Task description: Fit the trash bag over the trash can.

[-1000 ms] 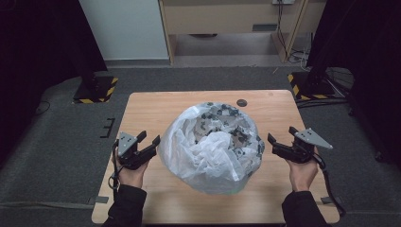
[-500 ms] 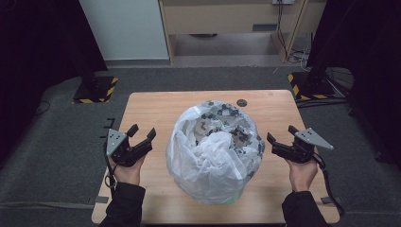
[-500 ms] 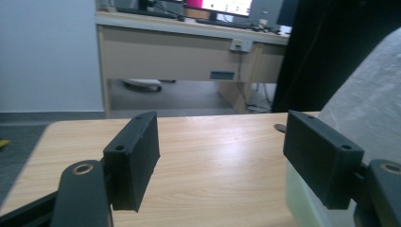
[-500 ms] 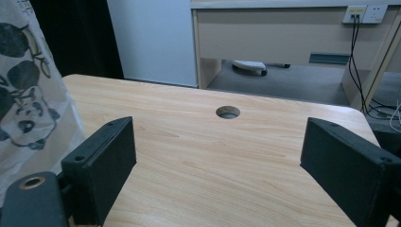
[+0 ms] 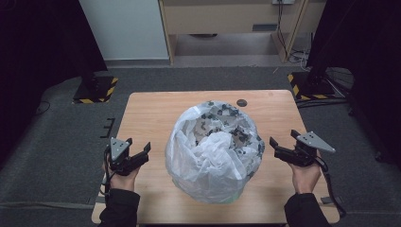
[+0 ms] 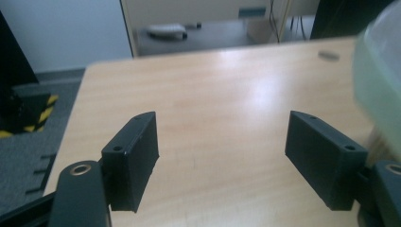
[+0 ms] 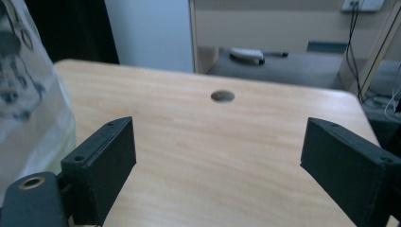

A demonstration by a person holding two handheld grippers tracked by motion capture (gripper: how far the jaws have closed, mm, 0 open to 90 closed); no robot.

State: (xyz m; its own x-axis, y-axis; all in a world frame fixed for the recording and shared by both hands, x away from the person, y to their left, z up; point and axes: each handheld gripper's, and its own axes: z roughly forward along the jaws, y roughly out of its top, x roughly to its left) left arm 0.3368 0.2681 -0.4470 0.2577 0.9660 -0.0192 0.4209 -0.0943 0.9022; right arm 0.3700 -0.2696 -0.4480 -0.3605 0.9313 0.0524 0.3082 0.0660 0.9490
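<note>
Left gripper (image 5: 142,152): drew back from the bag (image 5: 213,150) toward the tabletop's (image 5: 151,109) left edge; previously touching the plastic, ended apart from it, jaws spread. Bag: loose plastic on its left side settled inward and its outline narrowed once released.

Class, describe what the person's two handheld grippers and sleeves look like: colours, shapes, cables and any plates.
Both the left gripper and the right gripper are black, with two blocky rectangular fingers bearing small screw holes. Each carries a grey three-cornered plate on top and trails a black cable. The person wears dark sleeves.
</note>
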